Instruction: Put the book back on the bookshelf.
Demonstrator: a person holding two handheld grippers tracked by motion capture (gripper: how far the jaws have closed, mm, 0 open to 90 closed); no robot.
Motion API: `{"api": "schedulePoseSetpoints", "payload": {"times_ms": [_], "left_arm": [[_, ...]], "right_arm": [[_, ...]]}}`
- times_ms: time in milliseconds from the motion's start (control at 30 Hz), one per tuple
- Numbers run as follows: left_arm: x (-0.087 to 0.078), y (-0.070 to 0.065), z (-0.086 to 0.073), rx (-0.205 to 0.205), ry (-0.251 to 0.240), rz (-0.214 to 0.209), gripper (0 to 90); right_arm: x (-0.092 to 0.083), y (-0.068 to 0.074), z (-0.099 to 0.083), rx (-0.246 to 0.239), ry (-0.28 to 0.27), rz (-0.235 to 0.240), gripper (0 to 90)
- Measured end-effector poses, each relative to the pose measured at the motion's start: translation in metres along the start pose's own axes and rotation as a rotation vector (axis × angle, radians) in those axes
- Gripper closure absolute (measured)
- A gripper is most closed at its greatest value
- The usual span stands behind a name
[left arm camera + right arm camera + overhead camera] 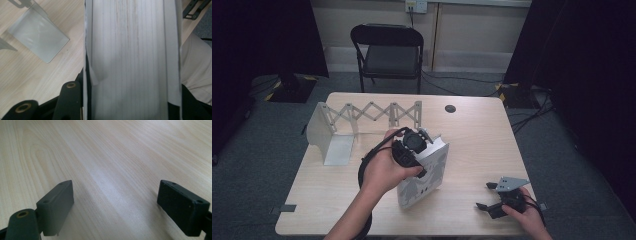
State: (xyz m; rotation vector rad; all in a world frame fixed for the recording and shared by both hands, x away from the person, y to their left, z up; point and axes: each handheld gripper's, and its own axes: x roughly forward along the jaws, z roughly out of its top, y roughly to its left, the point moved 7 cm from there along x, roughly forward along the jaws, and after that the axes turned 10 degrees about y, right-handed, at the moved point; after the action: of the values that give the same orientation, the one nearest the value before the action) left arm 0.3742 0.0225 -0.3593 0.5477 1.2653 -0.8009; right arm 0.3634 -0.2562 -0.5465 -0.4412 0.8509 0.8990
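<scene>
Right gripper (492, 196) low at table (472, 130) edge, fingers wide, empty; left gripper (414, 145) fingers clamp upright book (424, 175).

The book (132, 60) runs past the left gripper view's top and bottom edges, hiding both pads

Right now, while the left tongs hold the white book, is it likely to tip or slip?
The book is thick and stands upright on the table, so it looks stiff and fairly heavy. Gripped only at its top edge by the left tongs, it may swing. Its smooth cover could slip.
</scene>
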Motion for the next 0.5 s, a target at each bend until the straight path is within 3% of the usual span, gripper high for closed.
{"api": "schedulePoseSetpoints", "payload": {"times_ms": [233,500], "left_arm": [[-0.0019,0.0047,-0.004,-0.03,0.01,0.002,52.6],[-0.0038,0.0063,-0.0067,-0.038,0.015,-0.003,52.7]], "right_arm": [[0.0,0.0,0.0,0.0,0.0,-0.002,13.3],[0.0,-0.0001,0.0001,0.0,0.0,-0.002,13.3]]}}
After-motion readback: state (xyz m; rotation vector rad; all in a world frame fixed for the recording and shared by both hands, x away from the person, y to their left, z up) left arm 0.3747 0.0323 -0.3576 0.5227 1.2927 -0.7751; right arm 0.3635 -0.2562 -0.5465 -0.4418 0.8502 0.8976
